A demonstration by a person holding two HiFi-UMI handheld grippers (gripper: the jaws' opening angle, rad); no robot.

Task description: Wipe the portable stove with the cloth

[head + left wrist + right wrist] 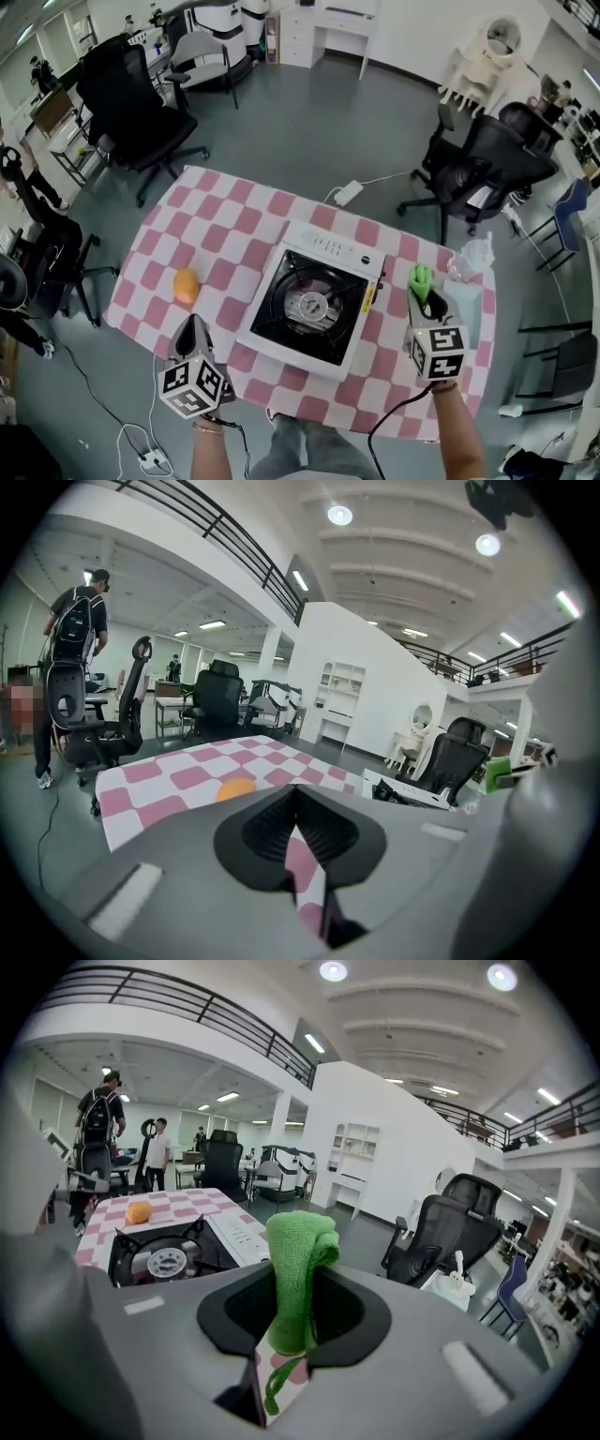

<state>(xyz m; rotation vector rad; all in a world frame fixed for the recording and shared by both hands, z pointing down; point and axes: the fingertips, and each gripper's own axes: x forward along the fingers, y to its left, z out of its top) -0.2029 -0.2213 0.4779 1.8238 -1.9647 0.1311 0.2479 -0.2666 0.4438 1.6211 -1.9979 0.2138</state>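
The right gripper [292,1333] has its jaws clamped on the green cloth [300,1241], which stands up out of them. The portable stove [309,305] sits ahead and to their left on the checked tabletop [216,225]. The left gripper [298,803] has its jaws closed together on nothing, with an orange object [187,285] just ahead.

2 grippers: left gripper [192,325] and right gripper [429,302]. 1 green cloth [421,277] sits between the right gripper's fingers. 1 portable stove [314,305] lies between the 2 pairs of fingers. 1 orange object [187,285] lies just beyond the left fingers. 1 checkered table [225,220]. 2 people [98,1115] stand well beyond.
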